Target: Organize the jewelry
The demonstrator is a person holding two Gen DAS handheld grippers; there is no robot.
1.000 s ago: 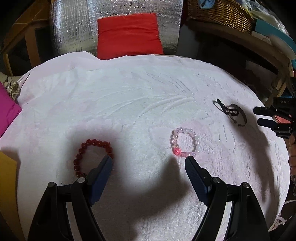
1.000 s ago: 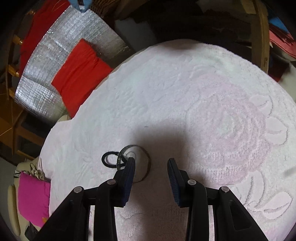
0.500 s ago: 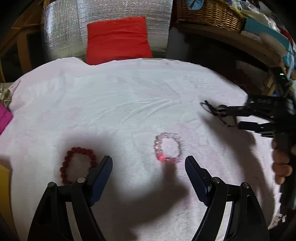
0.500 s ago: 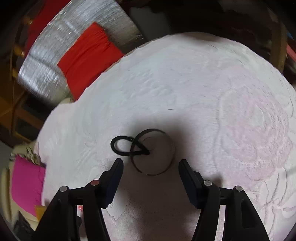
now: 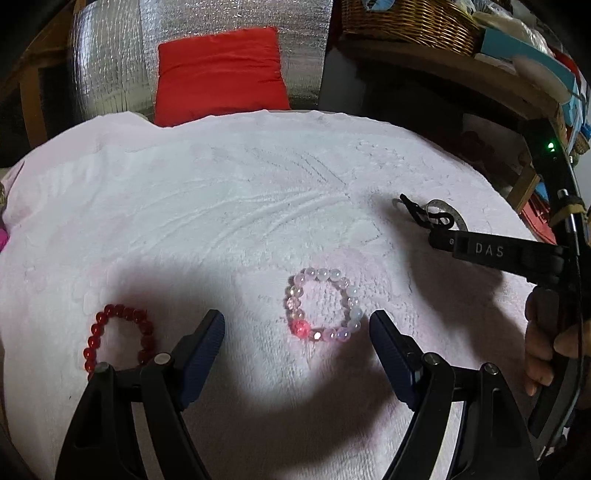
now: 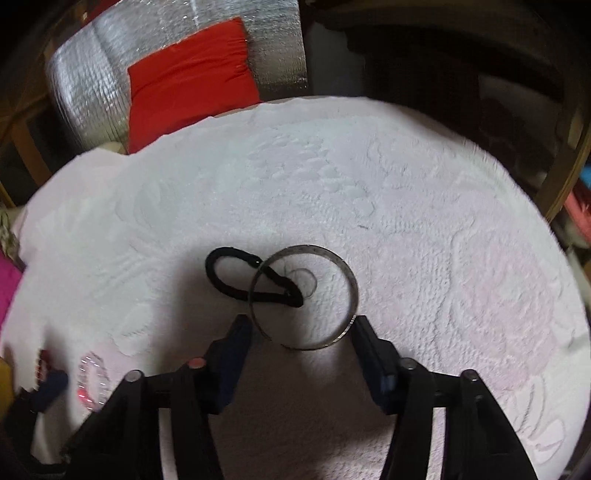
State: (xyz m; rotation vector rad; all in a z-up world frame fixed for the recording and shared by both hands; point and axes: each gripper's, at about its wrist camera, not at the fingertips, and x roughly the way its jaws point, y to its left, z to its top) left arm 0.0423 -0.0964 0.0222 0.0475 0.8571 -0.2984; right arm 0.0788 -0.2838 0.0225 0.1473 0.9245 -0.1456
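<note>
A pale pink bead bracelet (image 5: pixel 322 306) lies on the white towel (image 5: pixel 221 206), just ahead of my open left gripper (image 5: pixel 296 326). A dark red bead bracelet (image 5: pixel 118 338) lies left of the left finger. My right gripper (image 6: pixel 301 326) is open, its fingers on either side of the near edge of a silver bangle (image 6: pixel 304 297). A black hair tie (image 6: pixel 251 278) overlaps the bangle's left side. In the left wrist view the right gripper (image 5: pixel 439 236) sits at the bangle (image 5: pixel 448 214). The pink bracelet also shows in the right wrist view (image 6: pixel 92 380).
A red cushion (image 5: pixel 218 74) leans on silver foil beyond the towel's far edge. A wicker basket (image 5: pixel 406 18) sits on a shelf at the back right. A magenta cloth (image 6: pixel 7 288) lies at the left edge.
My right gripper opened wider and moved in until its fingers flank the bangle. My left gripper shifted right, so the pink bracelet now sits between its fingers.
</note>
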